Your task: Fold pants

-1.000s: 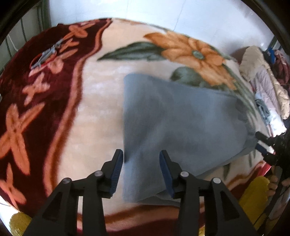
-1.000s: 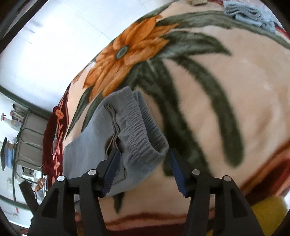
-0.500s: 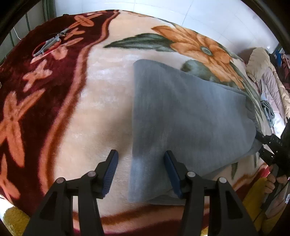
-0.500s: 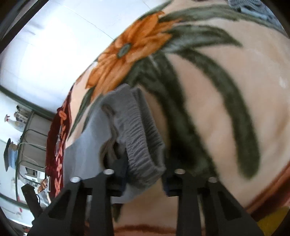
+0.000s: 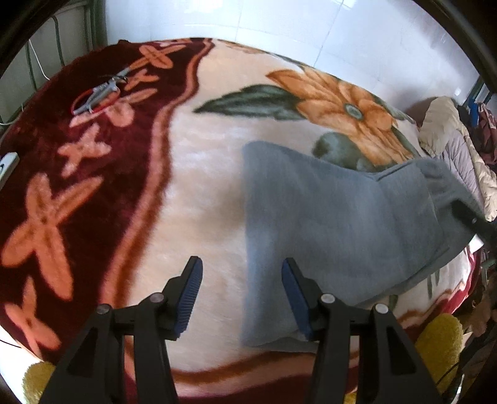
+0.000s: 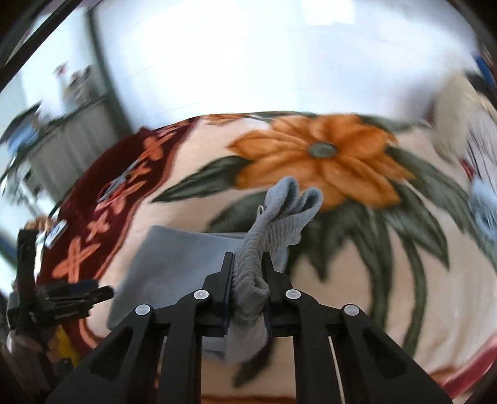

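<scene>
Grey pants (image 5: pixel 335 217) lie folded lengthwise on a flowered blanket (image 5: pixel 202 174). In the left wrist view my left gripper (image 5: pixel 240 295) hovers open over the near left corner of the pants, nothing between its fingers. In the right wrist view my right gripper (image 6: pixel 247 275) is closing its jaws on the elastic waistband (image 6: pixel 267 236), which is bunched between the pads and lifted off the blanket. The rest of the pants (image 6: pixel 174 261) trails down to the left. The right gripper's tip (image 5: pixel 472 220) shows at the pants' far right end in the left wrist view.
Scissors with a red loop (image 5: pixel 96 94) lie on the dark red border at the far left. A pile of clothes and bedding (image 5: pixel 456 149) sits at the right. A yellow fuzzy thing (image 5: pixel 441 345) lies below the bed edge. A white tiled wall (image 5: pixel 279 28) stands behind.
My right gripper shut on the waistband, then rose and rolled, lifting that end off the blanket. The left gripper widened a little and stays over the near corner.
</scene>
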`<state>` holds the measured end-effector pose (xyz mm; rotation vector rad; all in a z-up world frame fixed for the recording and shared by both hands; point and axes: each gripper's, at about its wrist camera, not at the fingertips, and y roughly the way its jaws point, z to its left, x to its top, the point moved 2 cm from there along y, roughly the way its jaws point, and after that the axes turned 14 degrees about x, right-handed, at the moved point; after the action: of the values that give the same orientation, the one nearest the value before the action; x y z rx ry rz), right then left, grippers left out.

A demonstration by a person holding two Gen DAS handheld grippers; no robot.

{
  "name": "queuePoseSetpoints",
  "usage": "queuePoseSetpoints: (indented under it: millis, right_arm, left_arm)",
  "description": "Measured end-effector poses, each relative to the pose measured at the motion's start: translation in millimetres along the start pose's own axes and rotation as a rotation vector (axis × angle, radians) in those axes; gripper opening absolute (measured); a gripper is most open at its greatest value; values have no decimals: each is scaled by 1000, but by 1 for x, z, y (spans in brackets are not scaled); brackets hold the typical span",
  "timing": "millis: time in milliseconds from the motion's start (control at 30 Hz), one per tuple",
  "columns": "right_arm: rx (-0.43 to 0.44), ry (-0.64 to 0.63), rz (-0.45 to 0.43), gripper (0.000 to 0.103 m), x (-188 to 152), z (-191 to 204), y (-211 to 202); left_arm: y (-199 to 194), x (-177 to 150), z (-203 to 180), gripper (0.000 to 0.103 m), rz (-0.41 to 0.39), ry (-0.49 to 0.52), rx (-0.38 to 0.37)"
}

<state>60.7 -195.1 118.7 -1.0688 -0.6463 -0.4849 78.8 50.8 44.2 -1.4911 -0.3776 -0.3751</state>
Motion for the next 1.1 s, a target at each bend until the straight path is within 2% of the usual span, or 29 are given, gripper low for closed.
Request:
queuePoseSetpoints:
  millis: [167, 367, 633, 700, 767, 900, 1000, 1100]
  right_arm:
    - [107, -76, 74, 14, 10, 56, 40]
    - [143, -112, 168, 13, -5, 93, 87]
    - [170, -218, 241, 13, -27, 136, 116]
    - [158, -251, 287, 19, -35, 143, 129]
    - [151, -254, 341, 29, -45, 146, 144]
    - [174, -266, 329, 36, -52, 152, 134]
    - [233, -259, 294, 36, -47, 155, 110]
    - [233, -230, 246, 36, -42, 146, 85]
  left_arm:
    - [2, 5, 18, 56, -8, -19, 13]
    - [10, 9, 37, 56, -2, -37, 22]
    - [19, 8, 56, 56, 7, -71, 1]
    - [22, 7, 59, 56, 12, -82, -7]
    - [25, 7, 61, 56, 18, -93, -11]
    - [24, 8, 63, 56, 14, -100, -19]
    - [19, 9, 62, 56, 5, -102, -19]
    - [9, 11, 58, 56, -9, -99, -30]
